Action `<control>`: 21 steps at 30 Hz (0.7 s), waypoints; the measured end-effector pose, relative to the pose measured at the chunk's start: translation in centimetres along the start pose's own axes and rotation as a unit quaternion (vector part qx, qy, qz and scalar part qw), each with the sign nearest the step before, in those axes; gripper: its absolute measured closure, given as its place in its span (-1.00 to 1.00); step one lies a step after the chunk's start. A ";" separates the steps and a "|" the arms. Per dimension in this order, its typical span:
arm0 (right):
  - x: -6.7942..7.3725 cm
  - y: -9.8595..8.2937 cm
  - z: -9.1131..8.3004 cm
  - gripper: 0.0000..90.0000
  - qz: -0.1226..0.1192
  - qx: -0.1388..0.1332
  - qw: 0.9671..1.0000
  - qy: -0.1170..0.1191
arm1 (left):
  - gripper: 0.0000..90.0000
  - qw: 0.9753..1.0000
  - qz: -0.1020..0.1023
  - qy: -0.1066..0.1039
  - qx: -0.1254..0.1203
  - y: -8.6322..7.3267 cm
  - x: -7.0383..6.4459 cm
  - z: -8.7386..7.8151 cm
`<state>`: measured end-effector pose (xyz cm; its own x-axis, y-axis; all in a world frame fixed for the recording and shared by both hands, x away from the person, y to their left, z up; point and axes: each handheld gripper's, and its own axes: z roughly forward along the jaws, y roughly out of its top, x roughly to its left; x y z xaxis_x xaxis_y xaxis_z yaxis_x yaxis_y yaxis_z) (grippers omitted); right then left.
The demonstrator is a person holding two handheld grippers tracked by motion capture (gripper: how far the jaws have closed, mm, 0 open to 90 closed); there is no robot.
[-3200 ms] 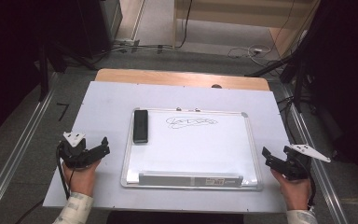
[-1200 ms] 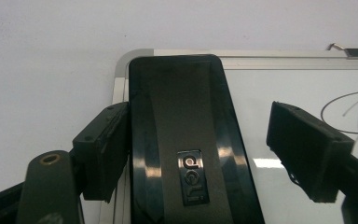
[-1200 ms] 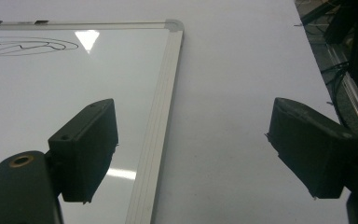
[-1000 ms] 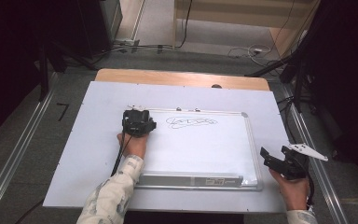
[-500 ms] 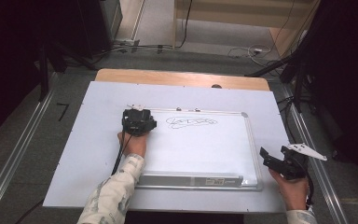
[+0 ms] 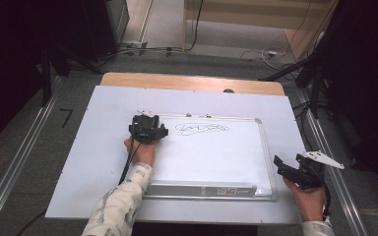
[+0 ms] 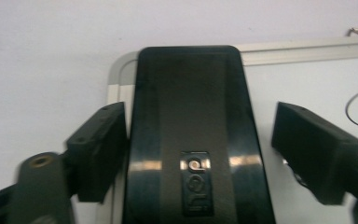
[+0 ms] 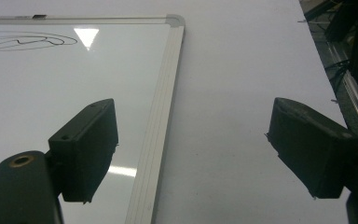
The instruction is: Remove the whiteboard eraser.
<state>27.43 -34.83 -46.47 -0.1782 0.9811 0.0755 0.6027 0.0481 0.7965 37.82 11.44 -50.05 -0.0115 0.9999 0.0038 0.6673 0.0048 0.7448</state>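
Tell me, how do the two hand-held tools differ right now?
The left tool sits over the whiteboard's far left corner, its jaws on either side of a black eraser; one seems to touch it, the other stands off. The right tool is off the board's right edge above the bare table cover, with nothing between its jaws. Both are black and open.

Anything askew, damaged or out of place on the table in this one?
Nothing stands out. The whiteboard lies flat and square on the table, with a scribble near its top edge. The black eraser sits at the board's corner between the left gripper's open jaws.
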 end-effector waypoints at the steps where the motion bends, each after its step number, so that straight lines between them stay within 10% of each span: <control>1: 0.0 0.0 0.0 -0.68 -0.001 0.000 1.000 0.000 | -0.43 1.000 -0.001 0.001 -0.001 0.0 0.0 0.0; 21: 0.0 0.0 0.0 -0.67 0.000 0.001 1.000 -0.002 | -0.13 1.000 -0.012 -0.015 -0.005 0.2 0.5 -0.1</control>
<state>27.40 -34.82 -46.46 -0.1747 0.9819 0.0733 0.6040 0.0481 0.7955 37.89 11.91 -49.89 -0.0057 0.9994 -0.0343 0.6597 0.0295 0.7509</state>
